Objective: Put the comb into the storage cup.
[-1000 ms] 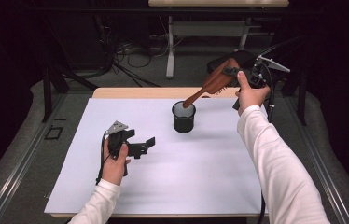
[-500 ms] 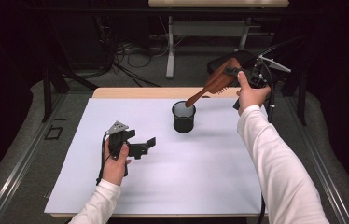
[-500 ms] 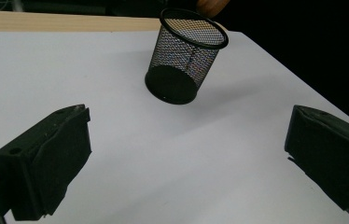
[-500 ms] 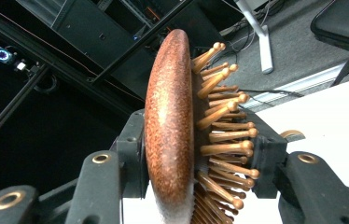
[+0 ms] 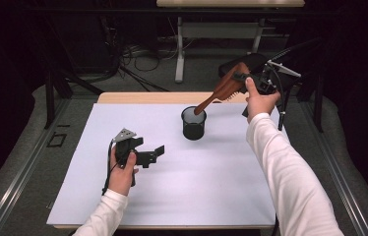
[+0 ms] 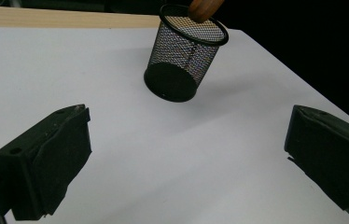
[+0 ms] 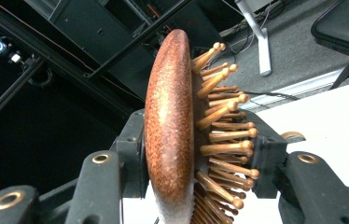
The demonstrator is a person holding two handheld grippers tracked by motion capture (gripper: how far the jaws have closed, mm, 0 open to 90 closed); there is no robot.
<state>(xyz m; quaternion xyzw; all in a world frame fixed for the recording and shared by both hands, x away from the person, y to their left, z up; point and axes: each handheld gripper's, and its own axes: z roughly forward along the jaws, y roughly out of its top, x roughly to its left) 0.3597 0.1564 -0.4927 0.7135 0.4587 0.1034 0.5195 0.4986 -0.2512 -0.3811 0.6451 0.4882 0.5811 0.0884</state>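
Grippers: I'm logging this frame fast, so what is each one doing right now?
Left tool: open, holding nothing, low over the white table.
Right tool: shut on the wooden hairbrush, whose handle tip is at the mesh cup.

The left gripper (image 5: pixel 158 151) rests low, near the mesh pen cup (image 5: pixel 194 123), jaws spread wide and empty. The right gripper (image 5: pixel 238 78) is raised beyond the cup, jaws clamped on a wooden hairbrush (image 5: pixel 221 92).

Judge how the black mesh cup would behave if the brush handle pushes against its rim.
The mesh cup looks light: thin wire, see-through walls. It already leans in the left gripper view, so it would probably tip or slide. The hairbrush in the right gripper looks rigid wood.
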